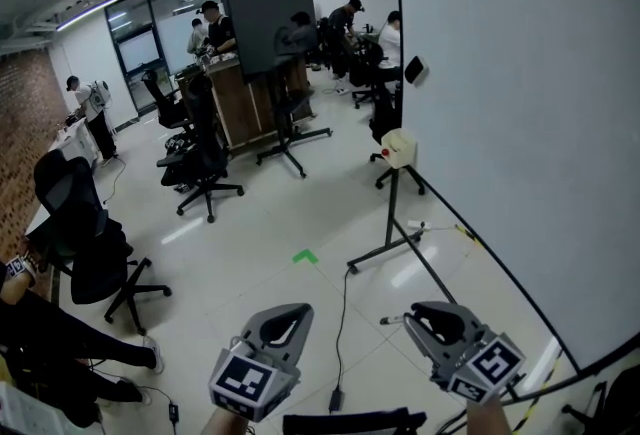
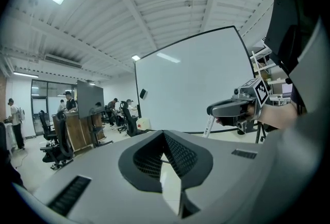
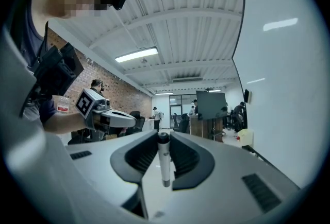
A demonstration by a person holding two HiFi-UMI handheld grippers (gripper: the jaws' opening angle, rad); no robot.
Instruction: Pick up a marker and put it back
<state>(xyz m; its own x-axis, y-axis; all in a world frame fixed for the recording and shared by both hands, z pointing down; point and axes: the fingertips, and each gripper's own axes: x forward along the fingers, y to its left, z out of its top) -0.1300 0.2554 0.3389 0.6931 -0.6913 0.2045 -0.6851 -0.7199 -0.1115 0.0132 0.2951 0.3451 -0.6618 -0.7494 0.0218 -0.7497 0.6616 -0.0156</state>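
Head view with both gripper views. The marker (image 3: 163, 158) is clamped between the jaws of the right gripper (image 3: 164, 135). The pads close on its barrel, and its long axis lies crosswise to the direction in which the jaws point. In the head view the dark end of the marker (image 1: 390, 320) projects toward 9 o'clock from the right gripper (image 1: 420, 316). The left gripper (image 2: 164, 134) has its jaws together with nothing between them, and it is carried beside the right one, at that one's 9 o'clock. The whiteboard (image 1: 520, 123) fills the head view from 12 to 4 o'clock. Its lower edge (image 1: 500, 268) lies at about 2 o'clock from the held marker, nearer the right hand than the left. Whether that edge carries a ledge for the marker cannot be made out at this size. The return probably calls for a reach toward 2 o'clock, with the marker turned parallel to the edge.
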